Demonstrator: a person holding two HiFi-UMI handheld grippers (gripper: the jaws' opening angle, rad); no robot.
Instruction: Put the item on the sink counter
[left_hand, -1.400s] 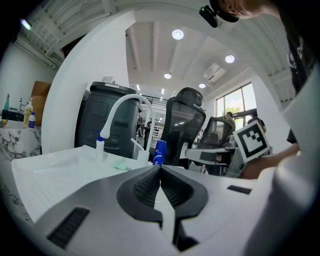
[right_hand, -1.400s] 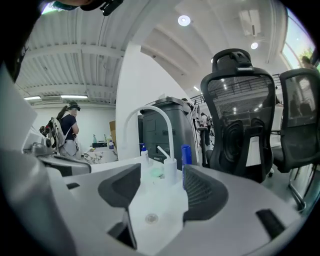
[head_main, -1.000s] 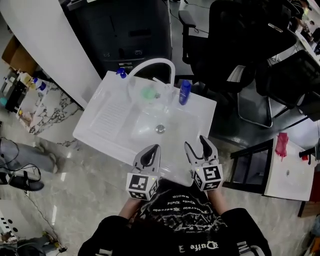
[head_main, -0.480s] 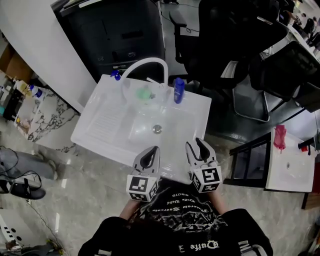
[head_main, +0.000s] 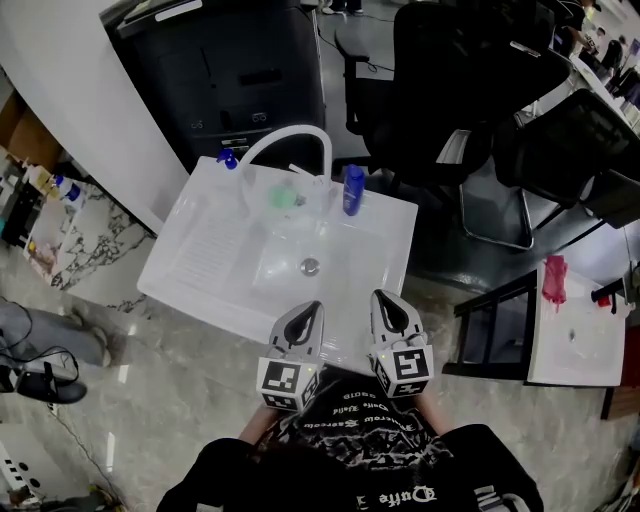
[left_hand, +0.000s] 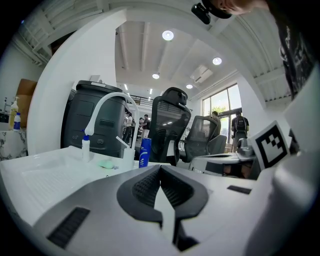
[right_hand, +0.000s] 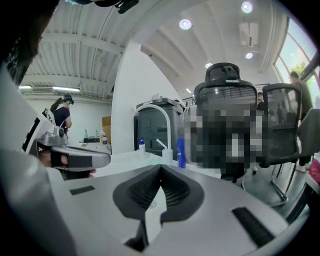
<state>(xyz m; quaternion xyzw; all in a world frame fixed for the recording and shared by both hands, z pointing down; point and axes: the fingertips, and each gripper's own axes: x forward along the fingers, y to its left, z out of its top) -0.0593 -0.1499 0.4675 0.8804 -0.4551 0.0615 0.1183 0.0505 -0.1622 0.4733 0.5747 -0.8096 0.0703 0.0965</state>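
Blue bottle (head_main: 352, 190): slim, upright, deep blue with a pale label patch. It stands on the back ledge of the sink, just right of the white arched faucet (head_main: 292, 134).
Green lump (head_main: 286, 198): small and pale green (soap or sponge, I cannot tell). It lies on the ledge under the faucet's arch.
Small bottle (head_main: 229, 160): white with a blue cap, at the left foot of the faucet.
Sink (head_main: 190, 262): white, with a ribbed drainboard left of the faucet. The basin and its round drain (head_main: 310, 266) lie in front of the faucet.
Left gripper (head_main: 313, 306): over the sink's front edge, well apart from the faucet. Its jaws are pressed together with nothing between them.
Right gripper (head_main: 383, 297): just beside the left one. Its jaws have just been closing and meet, gripping nothing.
Behind the faucet: a dark cabinet (head_main: 240, 70), with black office chairs (head_main: 450, 70) to its right.
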